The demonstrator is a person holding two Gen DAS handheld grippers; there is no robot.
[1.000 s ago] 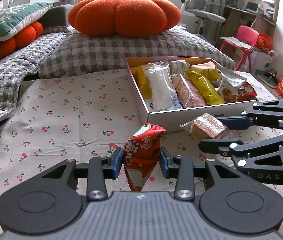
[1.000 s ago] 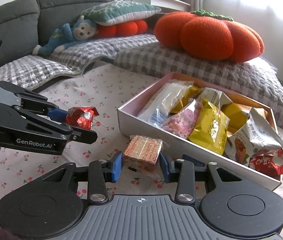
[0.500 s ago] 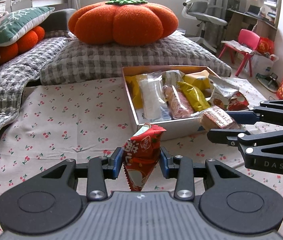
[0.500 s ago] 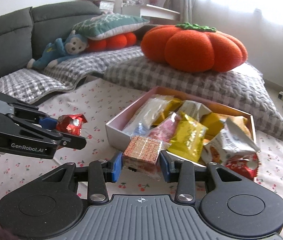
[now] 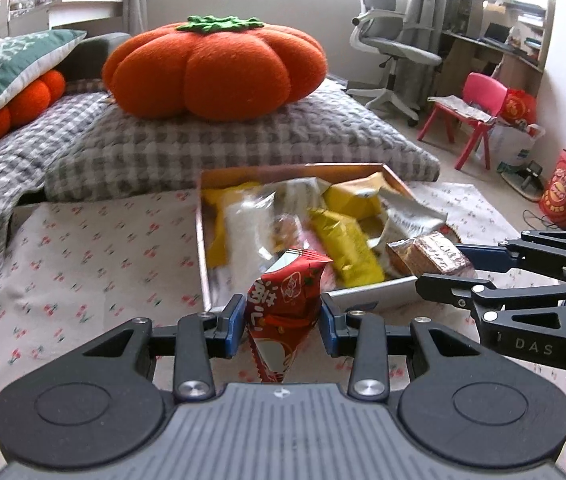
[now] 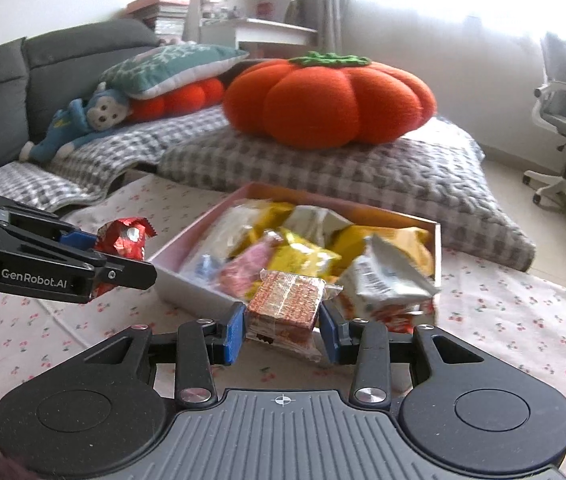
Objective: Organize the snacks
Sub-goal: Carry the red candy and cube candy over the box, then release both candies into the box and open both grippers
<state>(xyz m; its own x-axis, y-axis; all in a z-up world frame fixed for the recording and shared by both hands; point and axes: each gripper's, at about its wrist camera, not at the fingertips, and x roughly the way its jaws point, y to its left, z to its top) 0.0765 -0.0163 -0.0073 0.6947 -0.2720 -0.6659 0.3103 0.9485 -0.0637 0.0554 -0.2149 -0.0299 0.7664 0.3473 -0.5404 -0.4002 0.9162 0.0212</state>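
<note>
**Both grippers loaded, now at the snack box**

Since the earlier frames both grippers have closed in on the box, whose near wall now sits right under the fingertips. Left to right: green leaf cushion (image 5: 11, 64) and orange pumpkin pillow (image 5: 215, 68) on the grey checked quilt (image 5: 219, 148), behind the cherry-print cloth (image 5: 83, 260). Left gripper (image 5: 281, 316) is clamped on an upright red snack packet (image 5: 283, 312), which blocks the near corner of the box (image 5: 203, 240). Box is crowded with yellow, white and pink packets. Right gripper (image 6: 281, 322) pinches a brown wafer pack (image 6: 283, 304) above the near edge of the box. Office chair (image 5: 391, 48) and pink chair (image 5: 479, 104) stand far right.
</note>
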